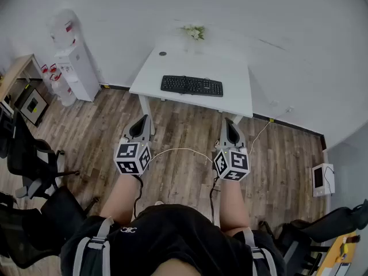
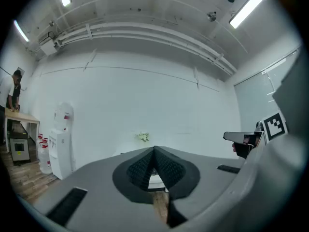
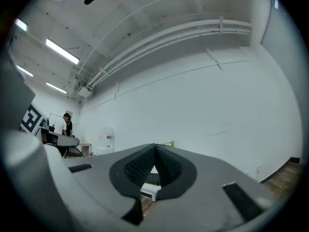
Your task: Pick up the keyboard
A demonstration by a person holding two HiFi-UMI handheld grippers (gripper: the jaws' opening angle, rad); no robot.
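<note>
Four fingers (image 1: 141, 126) well short of keyboard (image 1: 191, 85).

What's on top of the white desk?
A black keyboard lies on the white desk, with flowers at its far edge and a small dark disc near the corner. Anything under the keyboard is hidden.

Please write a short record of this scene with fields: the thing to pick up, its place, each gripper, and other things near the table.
thing: black keyboard, untouched
place: flat on the white table, near its front edge
left gripper: shut, empty, held in front of the table over the floor
right gripper: shut, empty, beside the left one
also on table: small flowers at the far edge
to the left of the table: water dispenser by the wall
</note>
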